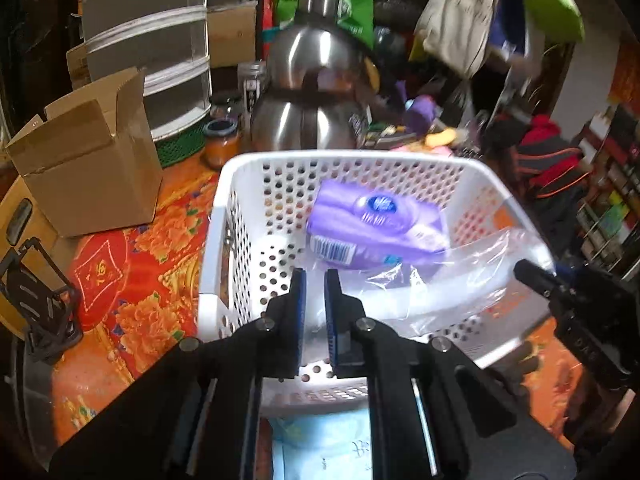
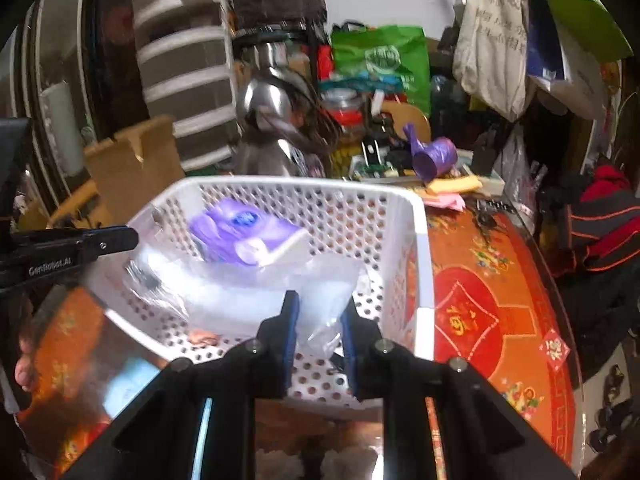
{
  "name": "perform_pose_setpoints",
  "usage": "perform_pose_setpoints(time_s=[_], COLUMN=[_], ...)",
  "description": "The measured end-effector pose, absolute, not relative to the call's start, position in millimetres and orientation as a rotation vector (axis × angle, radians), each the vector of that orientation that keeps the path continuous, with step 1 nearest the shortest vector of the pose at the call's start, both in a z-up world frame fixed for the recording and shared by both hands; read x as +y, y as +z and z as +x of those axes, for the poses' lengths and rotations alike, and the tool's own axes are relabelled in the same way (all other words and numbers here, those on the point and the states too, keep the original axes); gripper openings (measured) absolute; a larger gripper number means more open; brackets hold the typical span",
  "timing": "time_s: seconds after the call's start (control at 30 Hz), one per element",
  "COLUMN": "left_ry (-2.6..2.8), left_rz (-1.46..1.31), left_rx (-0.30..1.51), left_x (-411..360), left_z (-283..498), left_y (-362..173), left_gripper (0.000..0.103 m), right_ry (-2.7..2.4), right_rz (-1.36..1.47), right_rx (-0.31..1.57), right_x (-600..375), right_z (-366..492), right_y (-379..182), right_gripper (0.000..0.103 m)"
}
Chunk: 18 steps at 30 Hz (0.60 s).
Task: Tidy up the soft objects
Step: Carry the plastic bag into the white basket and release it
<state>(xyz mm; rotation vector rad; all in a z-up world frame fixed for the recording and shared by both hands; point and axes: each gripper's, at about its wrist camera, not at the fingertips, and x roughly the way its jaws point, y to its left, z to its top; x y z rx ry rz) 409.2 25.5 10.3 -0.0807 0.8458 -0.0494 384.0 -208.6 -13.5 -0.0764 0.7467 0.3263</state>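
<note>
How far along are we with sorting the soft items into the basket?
Done: the purple tissue pack lies in the white perforated basket. In hand: the clear plastic bag hangs over the basket, apparently pinched by the right hand-held gripper. Left: a light-blue soft pack sits outside, below the left hand-held gripper.

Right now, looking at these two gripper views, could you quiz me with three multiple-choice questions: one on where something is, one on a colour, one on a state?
1. Where is the purple tissue pack?
A. inside the white perforated basket
B. in the cardboard box
C. on the tablecloth

2. What colour are the gripper finger pads?
A. red
B. blue
C. yellow

3. How is the cardboard box?
A. taped shut
B. flattened
C. flaps open

Answers: 1 A, the pack lies within the basket walls in both views. 2 B, blue pads line the black fingers. 3 C, its top flaps stand up.
</note>
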Motion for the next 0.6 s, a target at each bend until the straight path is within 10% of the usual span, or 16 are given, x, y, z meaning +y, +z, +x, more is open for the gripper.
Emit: perform_pose_setpoints(time_s=[0.23,0.33,0.37,0.47,0.6], left_ry=[-0.011,-0.003,-0.01,-0.045,-0.053], left_rz=[-0.072,-0.087,-0.098,-0.114,-0.106], left_rx=[0.863,0.843,0.832,0.784,0.752], left_x=[24.7,33.1,35.5,38.5,41.6], left_z=[411.9,404.1,400.0,385.2,350.2], left_y=[-7.1,-5.1,-4.1,4.0,19.6], left_gripper=[0.009,0.044,0.072,0.08,0.082], right_ry=[0.293,0.275,0.272,0.245,0.255], right_rz=[-0.126,-0.119,-0.113,-0.111,-0.088], right_rx=[0.776,0.746,0.731,0.66,0.629], right_x=[-202.4,-205.7,-206.5,-211.8,-224.4], right_z=[391.1,384.3,382.0,367.8,341.0], right_y=[-29.0,-21.7,-18.4,-3.6,7.7], right_gripper=[0.02,0.032,0.044,0.069,0.07])
